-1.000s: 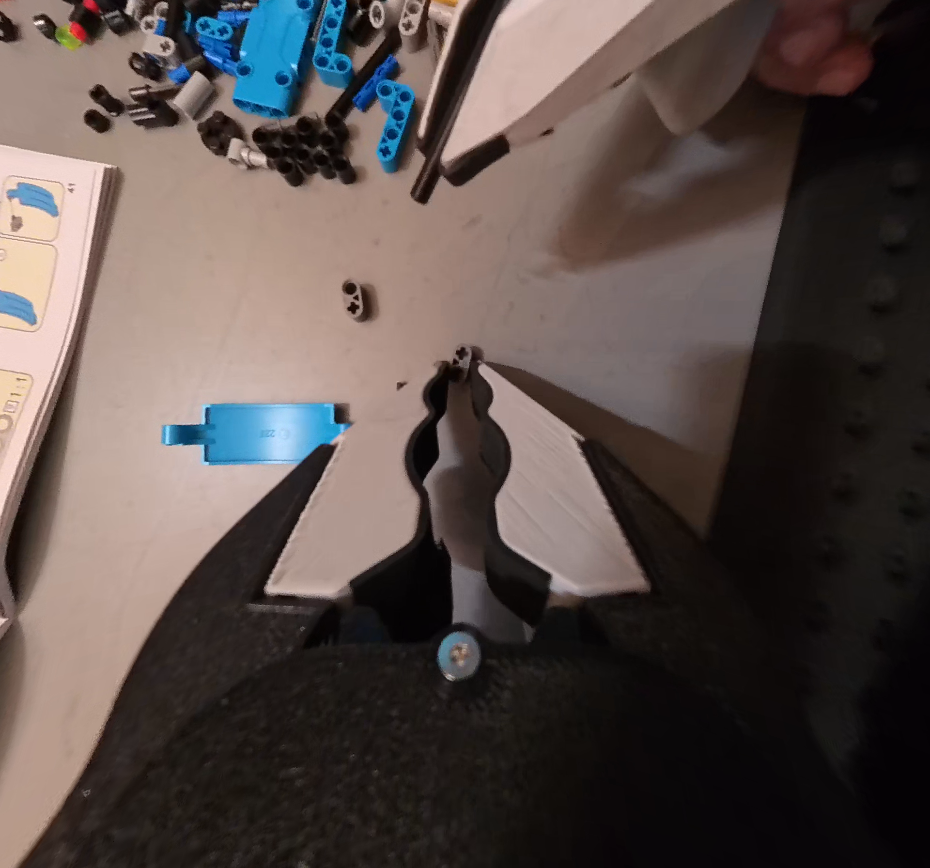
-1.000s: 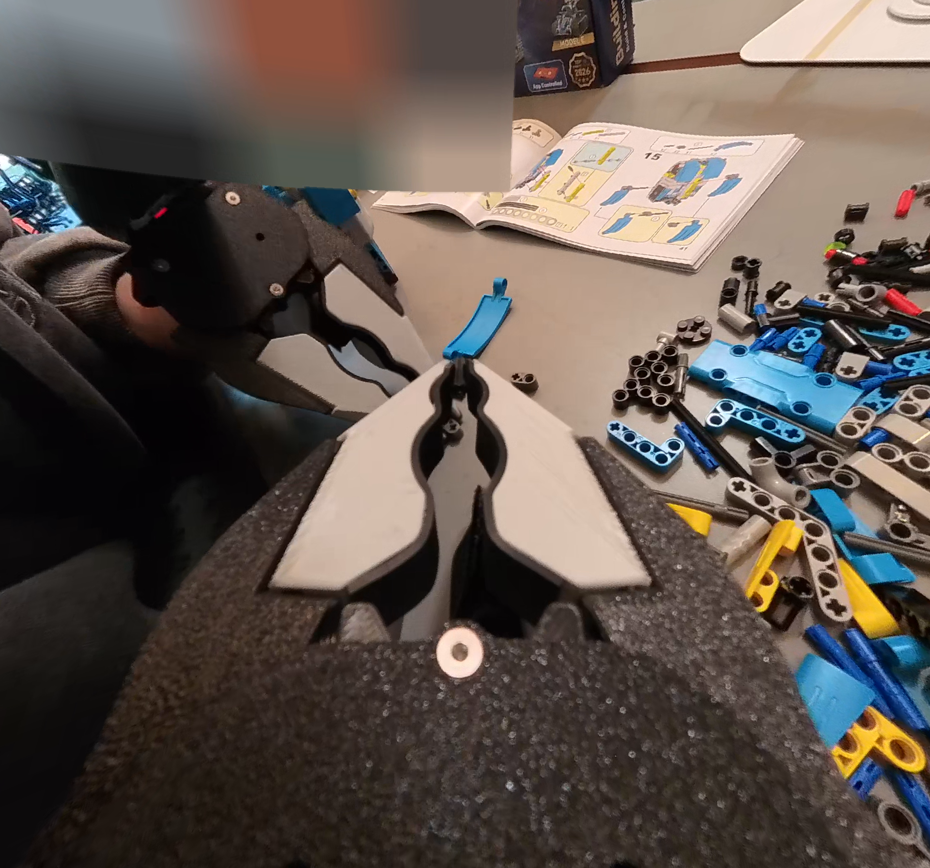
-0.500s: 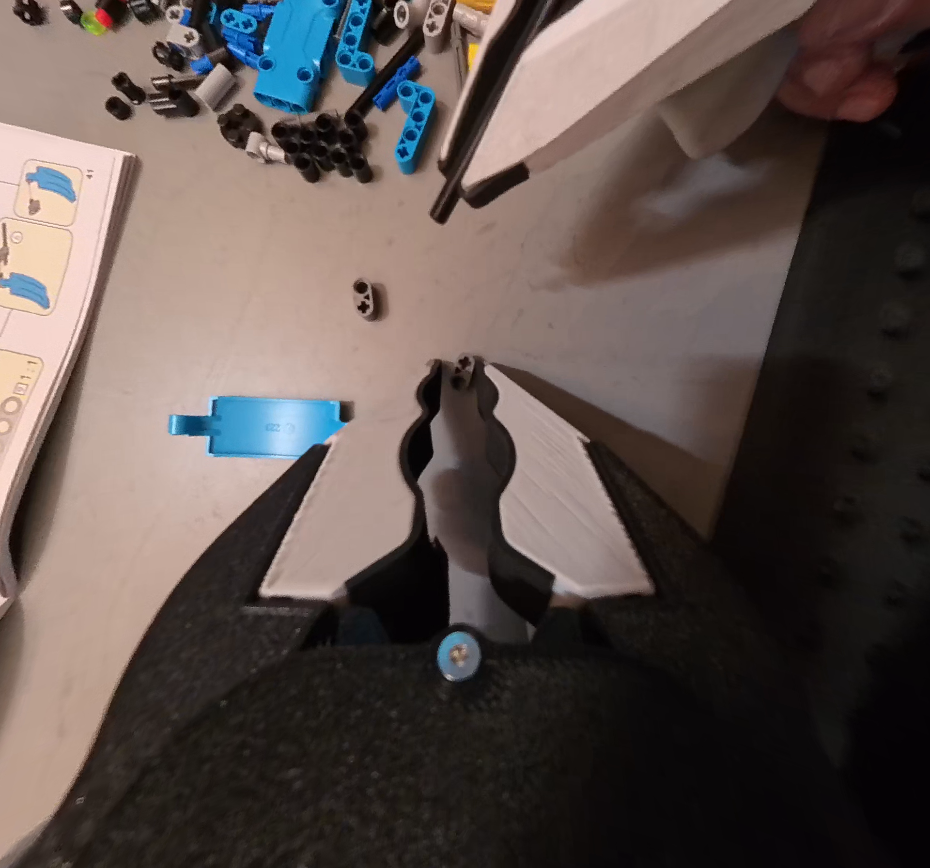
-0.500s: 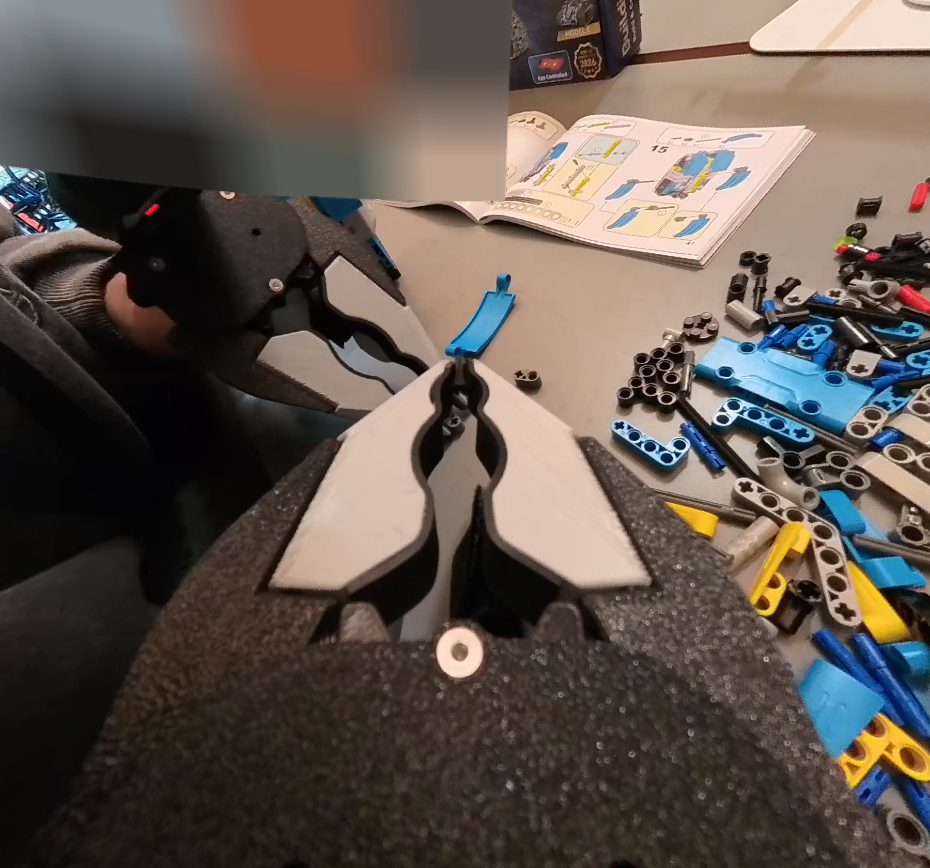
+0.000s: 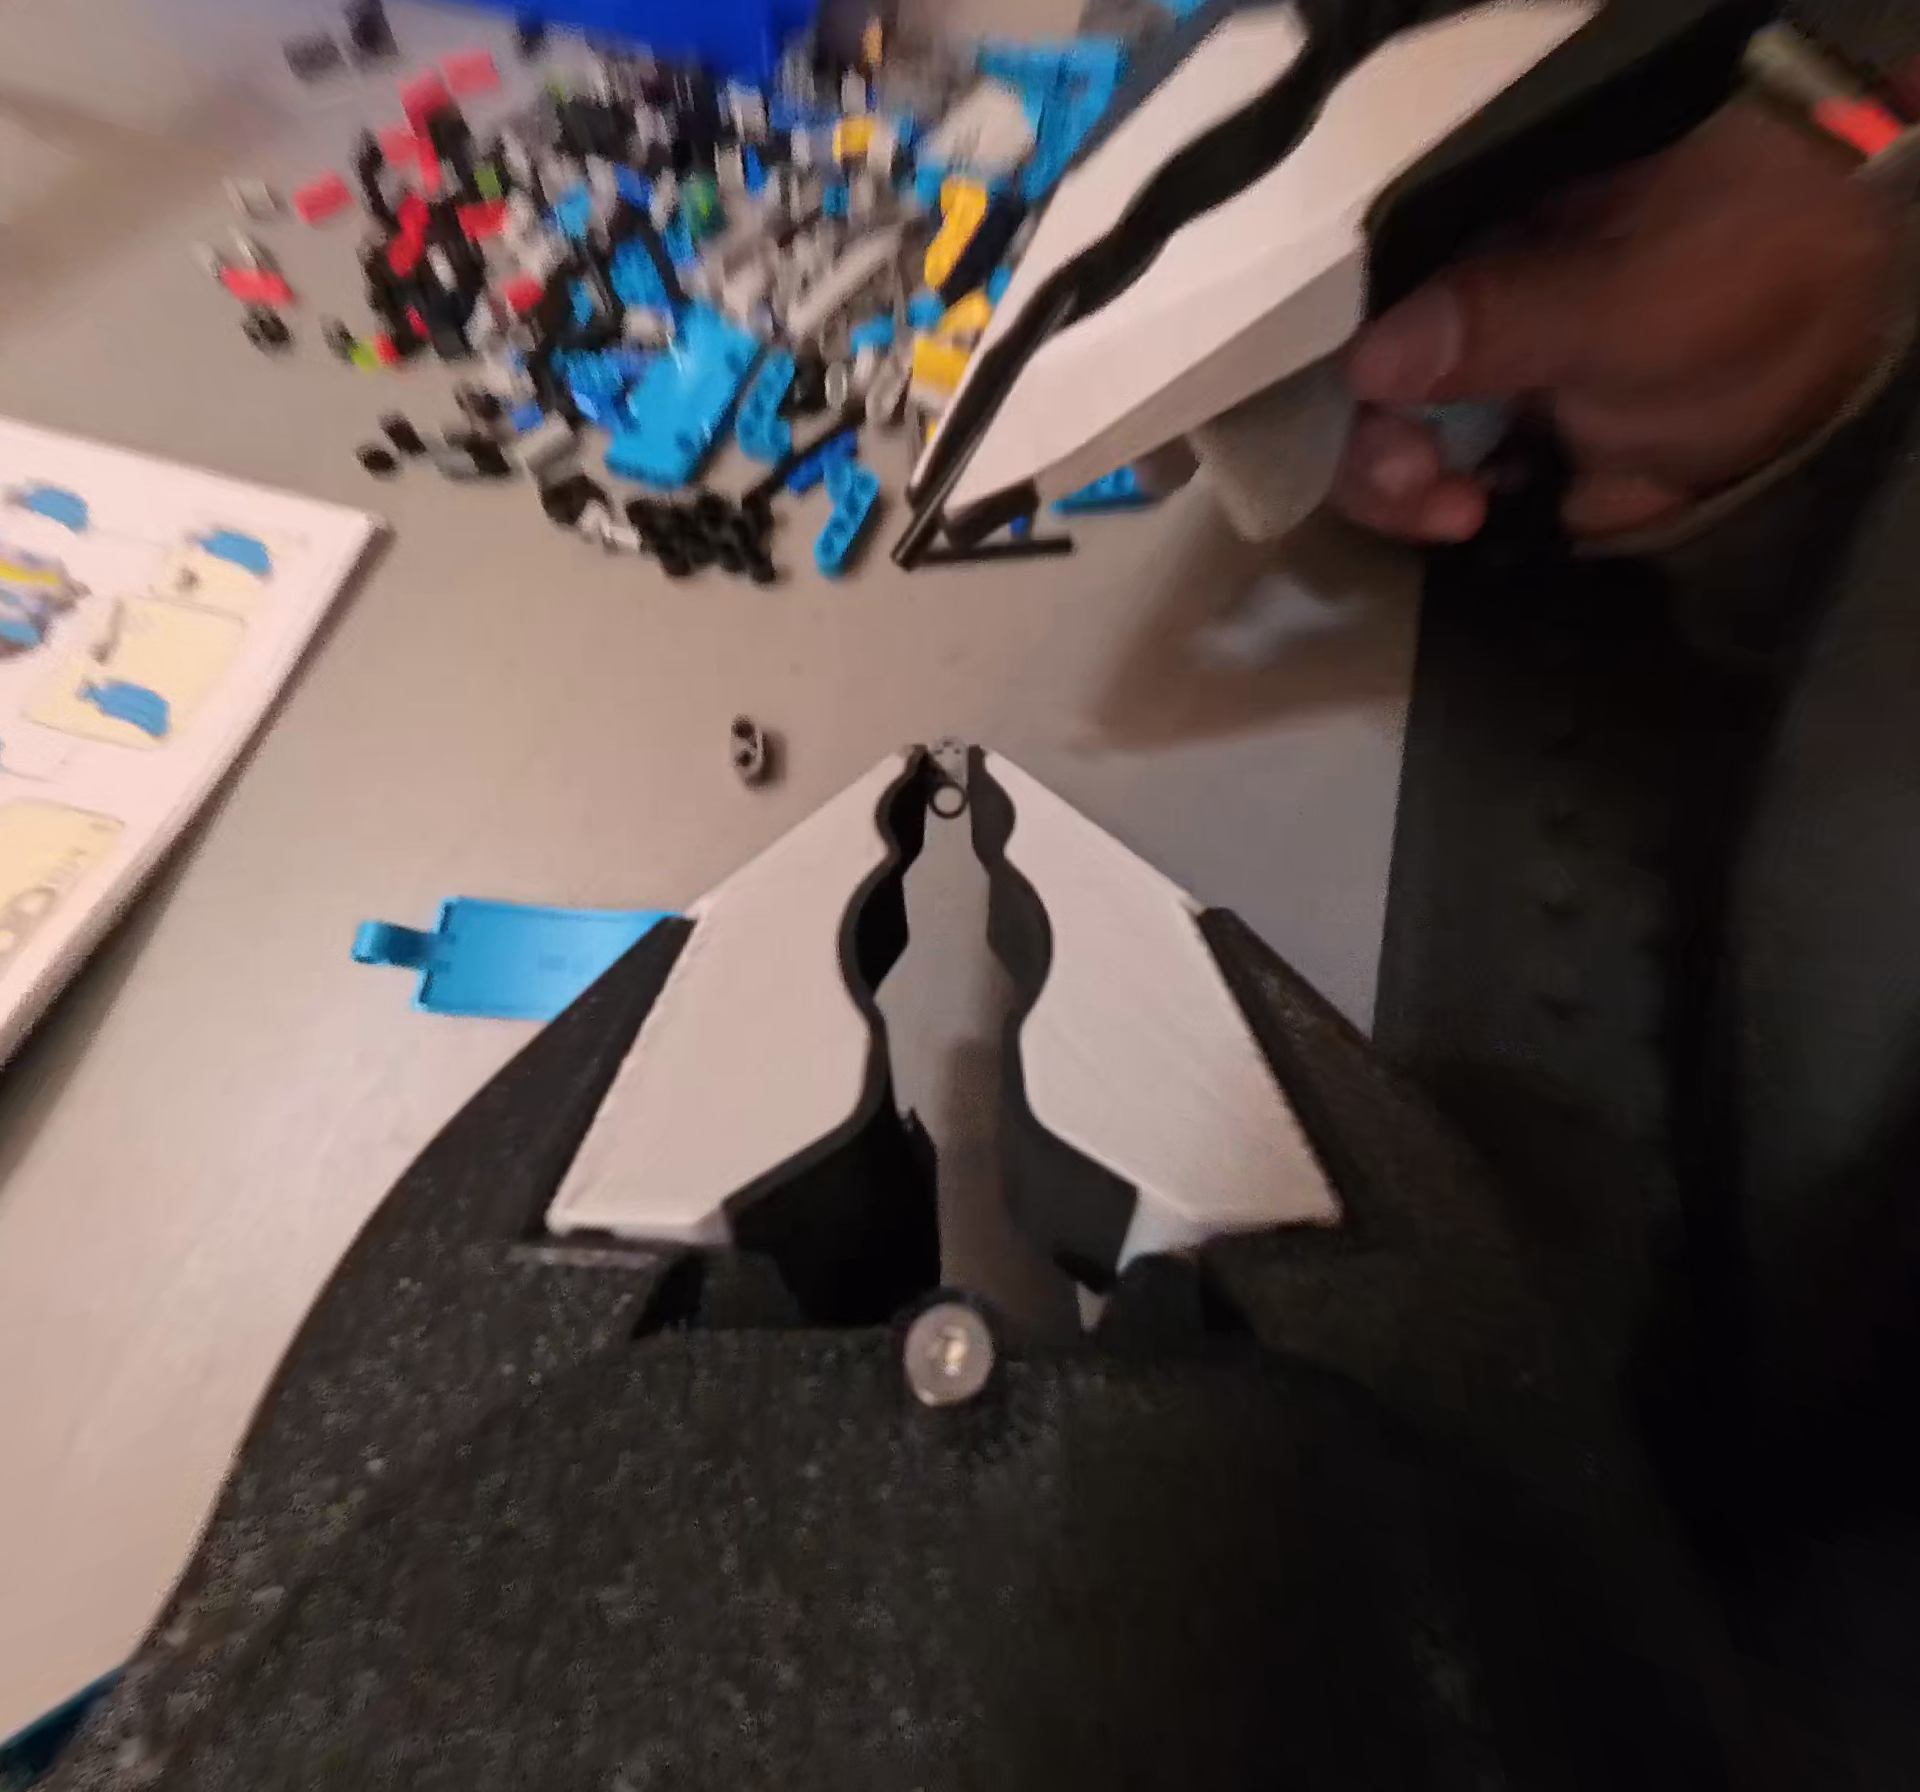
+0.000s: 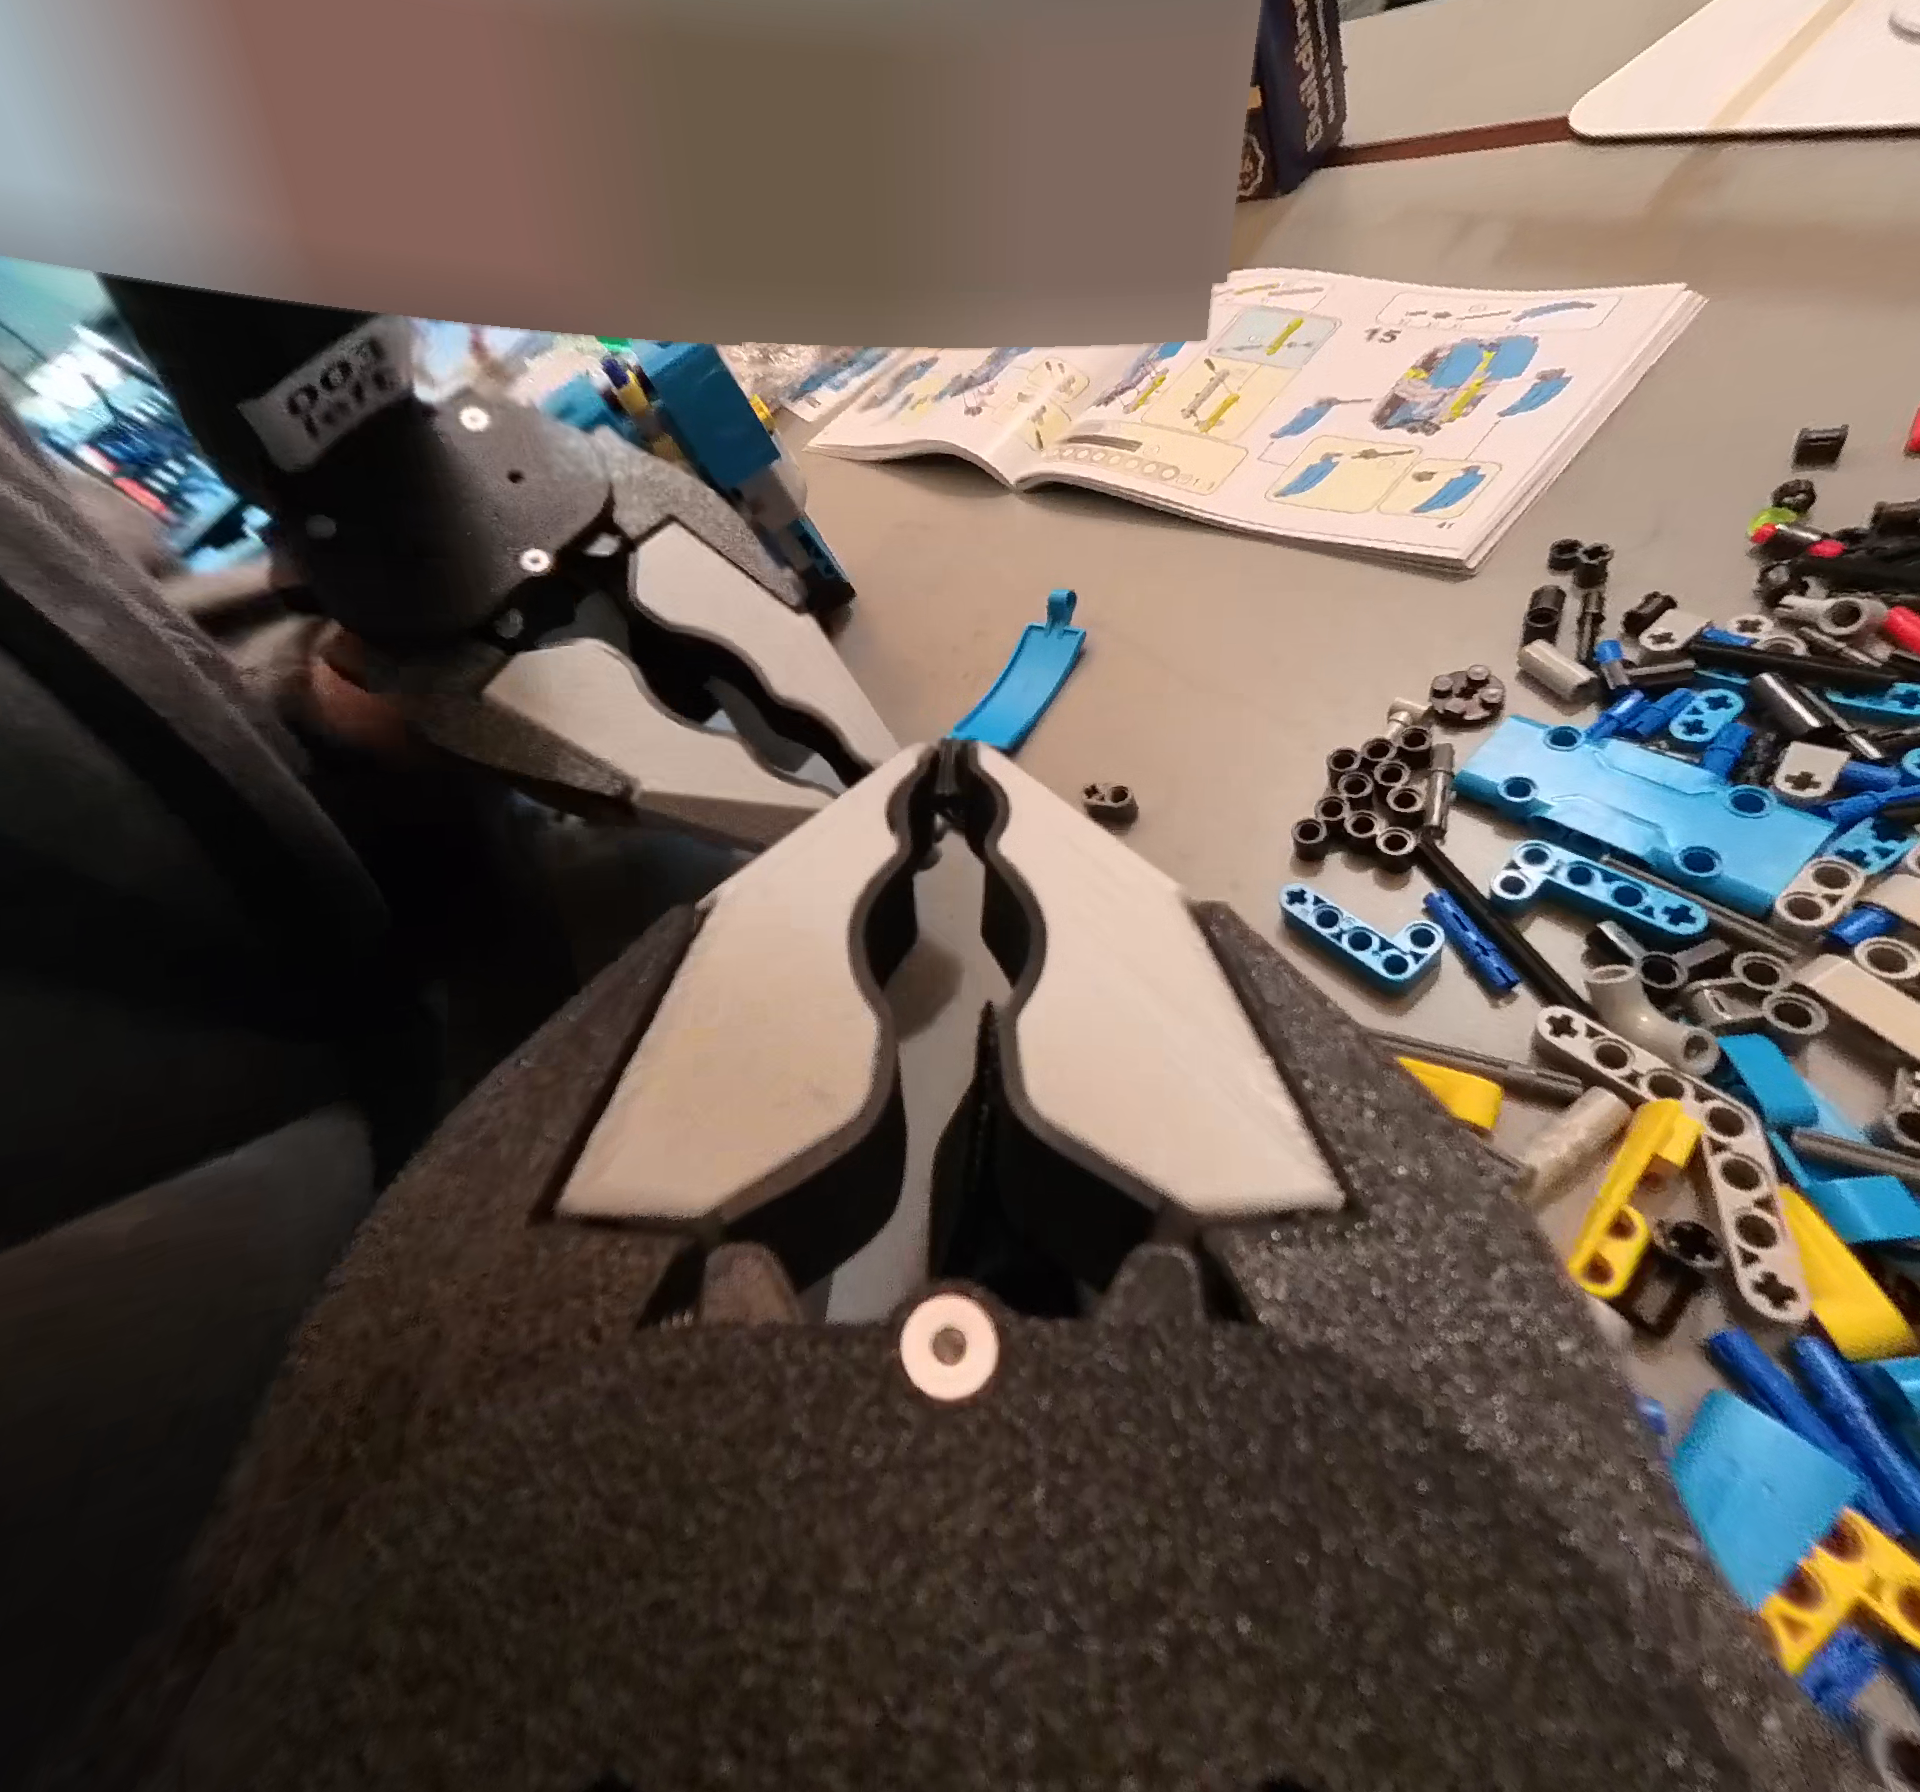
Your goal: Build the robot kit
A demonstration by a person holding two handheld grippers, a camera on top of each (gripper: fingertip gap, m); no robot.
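My left gripper (image 5: 948,763) is shut on a small grey connector piece (image 5: 948,778) and holds it just above the grey table (image 5: 540,724). My right gripper (image 6: 951,763) is shut on a thin black rod (image 6: 948,792). In the left wrist view the right gripper (image 5: 920,537) hangs at the upper right with the black rod (image 5: 987,547) sticking out at its tips. In the right wrist view the left gripper (image 6: 857,768) comes in from the left, its tips close to mine. A small dark connector (image 5: 753,750) (image 6: 1110,800) lies on the table near both tips.
A blue curved panel (image 5: 509,958) (image 6: 1023,682) lies flat nearby. A pile of loose building parts (image 5: 675,308) (image 6: 1662,859) fills one side. An open instruction booklet (image 5: 156,662) (image 6: 1351,423), a box (image 6: 1299,28) and a partly built blue model (image 6: 707,433) stand farther off. The gap from one gripper's tips to the other's is roughly 4 cm.
The left wrist view has tilted up, so the parts pile and a blue box now show and are blurred. The grippers' tips have come a little closer. Both stay shut.
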